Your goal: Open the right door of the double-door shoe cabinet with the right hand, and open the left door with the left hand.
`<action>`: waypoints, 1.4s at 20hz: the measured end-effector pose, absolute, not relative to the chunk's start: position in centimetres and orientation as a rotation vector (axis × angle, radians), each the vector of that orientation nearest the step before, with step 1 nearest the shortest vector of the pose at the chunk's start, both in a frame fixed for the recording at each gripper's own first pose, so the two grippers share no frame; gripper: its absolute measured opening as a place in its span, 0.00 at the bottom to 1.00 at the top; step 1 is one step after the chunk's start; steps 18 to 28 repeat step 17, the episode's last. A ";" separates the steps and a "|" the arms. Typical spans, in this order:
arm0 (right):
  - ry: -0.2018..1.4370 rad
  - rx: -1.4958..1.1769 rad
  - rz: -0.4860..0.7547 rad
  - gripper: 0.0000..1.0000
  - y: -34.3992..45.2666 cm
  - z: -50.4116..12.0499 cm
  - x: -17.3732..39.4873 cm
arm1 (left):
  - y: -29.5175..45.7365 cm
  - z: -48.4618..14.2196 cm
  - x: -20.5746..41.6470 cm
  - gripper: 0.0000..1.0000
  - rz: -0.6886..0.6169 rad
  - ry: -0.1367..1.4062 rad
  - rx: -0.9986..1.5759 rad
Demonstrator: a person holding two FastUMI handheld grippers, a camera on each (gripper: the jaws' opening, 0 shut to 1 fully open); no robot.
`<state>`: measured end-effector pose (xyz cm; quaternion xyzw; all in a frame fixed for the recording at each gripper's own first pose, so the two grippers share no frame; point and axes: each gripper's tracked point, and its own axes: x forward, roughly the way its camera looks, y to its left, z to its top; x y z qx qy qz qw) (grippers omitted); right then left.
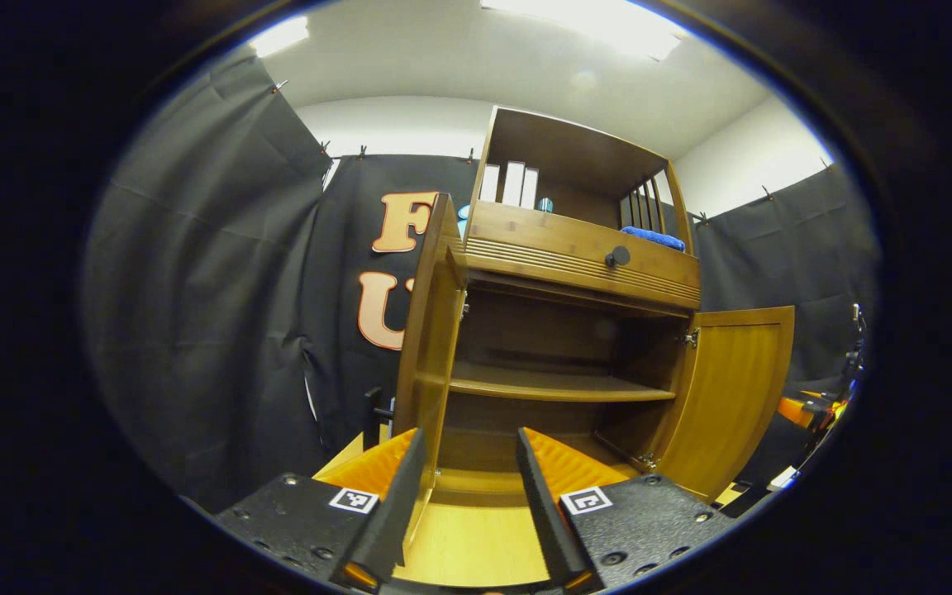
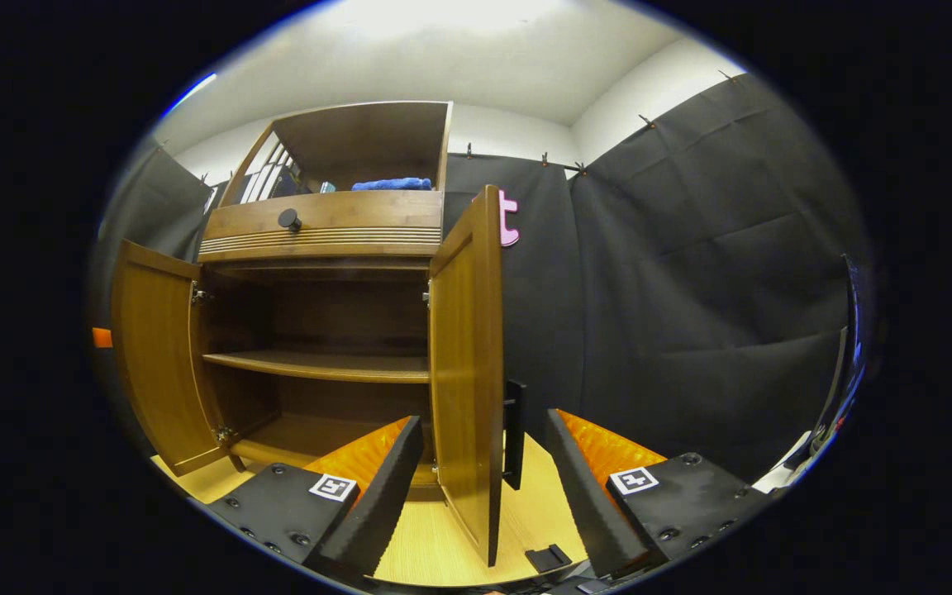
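The wooden shoe cabinet (image 1: 575, 248) stands with both lower doors swung open. In the left gripper view the left door (image 1: 426, 330) is edge-on, its lower edge just inside the left finger of my left gripper (image 1: 469, 438), which is open and not pressing on it. The door's black handle (image 1: 373, 413) sticks out to the left. In the right gripper view the right door (image 2: 464, 355) stands edge-on between the spread fingers of my open right gripper (image 2: 484, 417), with its black handle (image 2: 513, 434) on the right face. The left door (image 2: 149, 355) hangs open farther off.
Inside is a bare shelf (image 1: 559, 387). Above the doors are a drawer with a black knob (image 1: 616, 256), a blue cloth (image 1: 654, 240) and white boxes (image 1: 513, 183). The right door (image 1: 732, 388) juts out, with orange gripper parts (image 1: 806, 409) beyond it. Black cloth walls surround the light wooden floor (image 1: 476, 545).
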<state>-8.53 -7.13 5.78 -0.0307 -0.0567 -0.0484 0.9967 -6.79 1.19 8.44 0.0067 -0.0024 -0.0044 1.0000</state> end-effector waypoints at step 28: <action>-0.125 -0.020 -0.087 0.96 -10.7 5.5 -7.8 | -2.3 10.7 -5.3 0.88 0.021 -0.083 0.092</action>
